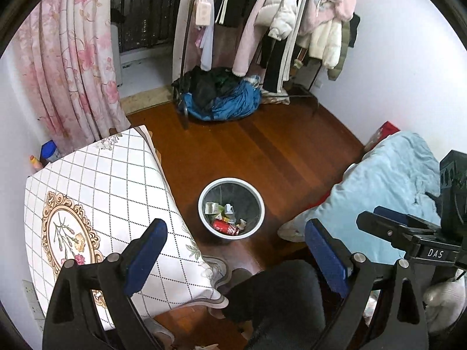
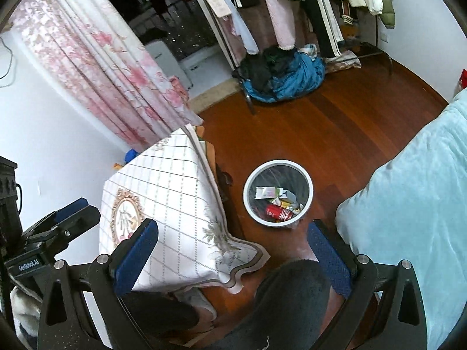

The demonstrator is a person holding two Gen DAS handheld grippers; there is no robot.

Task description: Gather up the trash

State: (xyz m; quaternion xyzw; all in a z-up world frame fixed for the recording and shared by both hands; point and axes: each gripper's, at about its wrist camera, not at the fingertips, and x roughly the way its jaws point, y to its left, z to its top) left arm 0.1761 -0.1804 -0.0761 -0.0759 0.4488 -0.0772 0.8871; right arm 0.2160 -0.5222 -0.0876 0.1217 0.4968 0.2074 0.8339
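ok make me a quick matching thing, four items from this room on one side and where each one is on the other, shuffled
Things:
1. red soda can
2. blue jacket
3. checked tablecloth
4. light blue blanket

Places:
A. heaped on the floor under the clothes rack
B. inside the round waste bin
C. on the bed at the right
D. draped over the table at the left

Pairs: 1-B, 2-A, 3-D, 4-C

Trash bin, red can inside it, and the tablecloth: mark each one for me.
Trash bin (image 1: 201, 204): left wrist view, on its white rim, left side.
Red can (image 2: 275, 212): right wrist view, on the can's red side, lying in the bin.
Tablecloth (image 1: 116, 180): left wrist view, on the bare checked area.
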